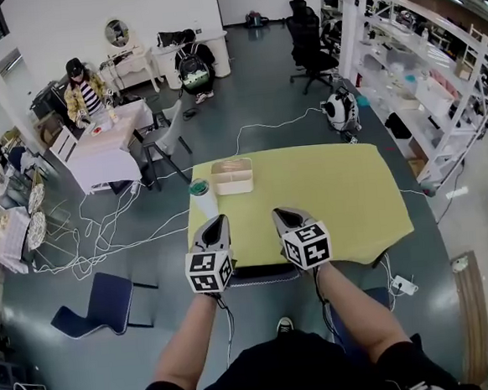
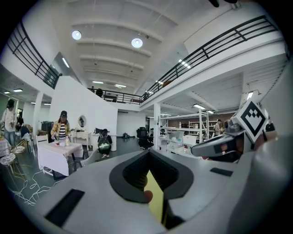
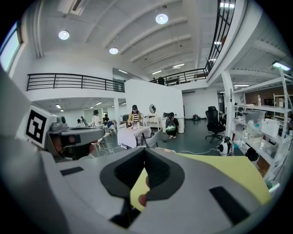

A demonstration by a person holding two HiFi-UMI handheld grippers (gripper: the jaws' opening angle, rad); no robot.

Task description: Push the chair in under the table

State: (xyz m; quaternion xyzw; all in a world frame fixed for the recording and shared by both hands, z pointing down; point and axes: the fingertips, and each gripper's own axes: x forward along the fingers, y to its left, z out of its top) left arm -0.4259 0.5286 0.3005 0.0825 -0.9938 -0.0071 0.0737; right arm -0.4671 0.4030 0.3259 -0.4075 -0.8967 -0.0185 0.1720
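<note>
The yellow table (image 1: pixel 345 199) fills the middle of the head view. At its near edge, the dark top of the chair's back (image 1: pixel 259 274) shows between my two arms; the rest of the chair is hidden by the table and my body. My left gripper (image 1: pixel 216 223) and right gripper (image 1: pixel 284 215) lie side by side above the chair back, tips over the table's near edge. Whether they touch the chair cannot be told. In the left gripper view the left gripper (image 2: pixel 150 189) is shut with nothing held. In the right gripper view the right gripper (image 3: pixel 142 187) is shut too.
A beige box (image 1: pixel 232 176) and a white cup with a green lid (image 1: pixel 200 195) stand on the table's far left. A blue chair (image 1: pixel 101 304) lies on the floor at left among white cables (image 1: pixel 104 235). Shelves (image 1: pixel 437 82) line the right side.
</note>
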